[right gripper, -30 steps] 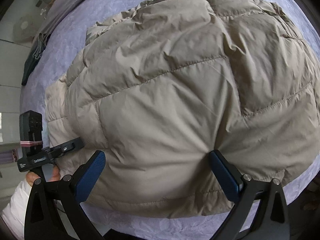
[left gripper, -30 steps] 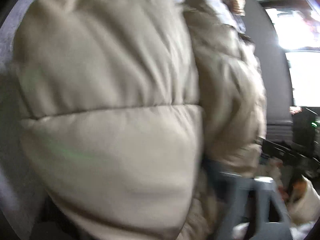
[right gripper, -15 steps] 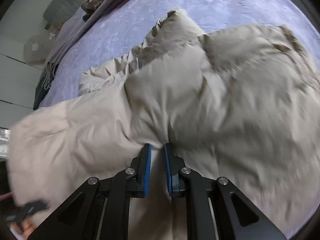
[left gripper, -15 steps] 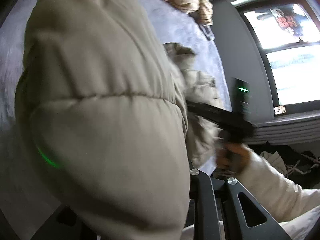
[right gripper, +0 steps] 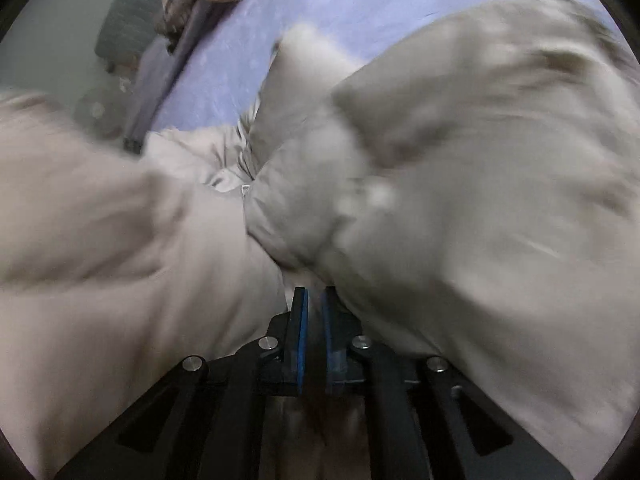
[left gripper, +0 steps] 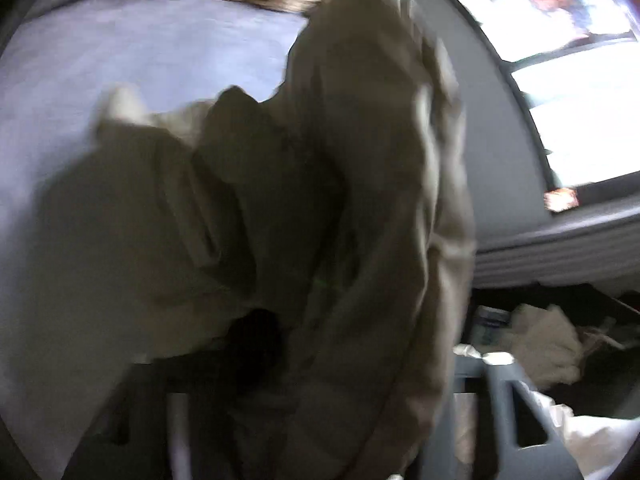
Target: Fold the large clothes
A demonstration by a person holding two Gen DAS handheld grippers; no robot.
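- We are mid-fold: the beige puffer jacket point(right gripper: 460, 200) is bunched and partly lifted over the lilac bedspread point(right gripper: 360, 12), which shows only in the upper part of both views
- Our right gripper point(right gripper: 314, 308), at the lower centre of its view, has its blue pads nearly together and closing; fabric crowds the tips, so we judge a thin pinch of jacket is held
- Our left gripper point(left gripper: 320, 432) is opening, and jacket folds hang over it at the lower centre, hiding the fingers, so we cannot tell whether it grips
- No flat, squared fold is visible yet; laying down and smoothing remain
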